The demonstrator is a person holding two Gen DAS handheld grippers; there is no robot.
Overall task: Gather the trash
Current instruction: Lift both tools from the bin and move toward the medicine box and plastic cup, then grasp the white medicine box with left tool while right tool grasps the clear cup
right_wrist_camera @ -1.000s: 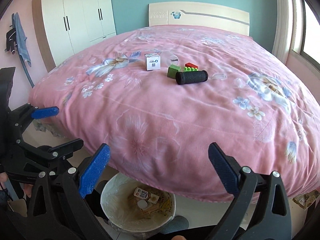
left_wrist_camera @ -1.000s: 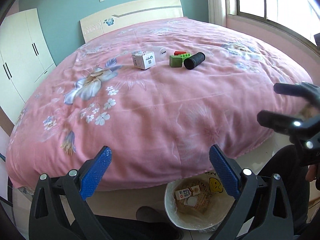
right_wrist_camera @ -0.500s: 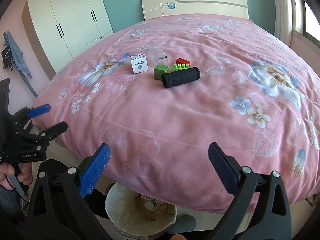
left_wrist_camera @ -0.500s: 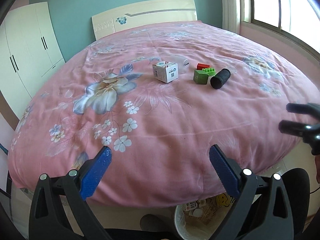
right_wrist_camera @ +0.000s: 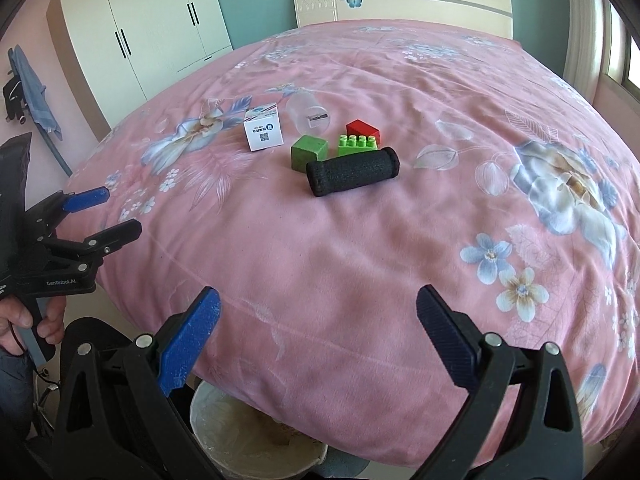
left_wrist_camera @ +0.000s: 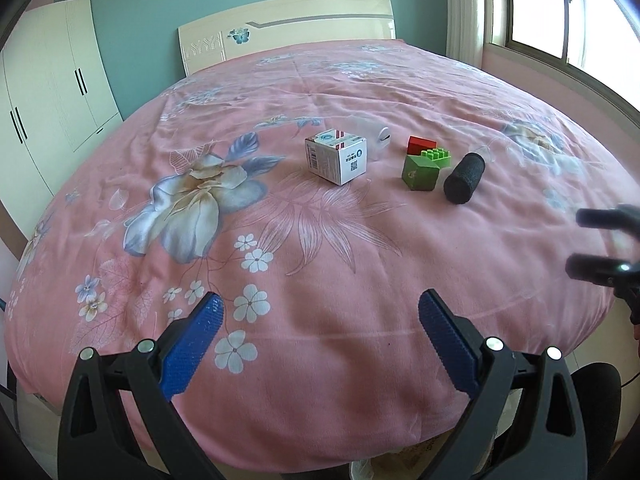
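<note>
1. Both grippers hover over the near edge of the pink floral bed (right_wrist_camera: 360, 248), jaws spread wide and empty: the left gripper (left_wrist_camera: 316, 336) and the right gripper (right_wrist_camera: 316, 332).
2. The trash lies mid-bed, well ahead: a white printed cardboard box (left_wrist_camera: 336, 155), a clear plastic cup on its side (right_wrist_camera: 308, 115), a green cube (right_wrist_camera: 309, 152), green and red toy bricks, and a black foam roller (right_wrist_camera: 353, 171) touching the cube.
3. A lined waste bin (right_wrist_camera: 224, 432) sits below the bed edge.
4. The step looks like reaching out; next, extend forward and close on one piece.
</note>
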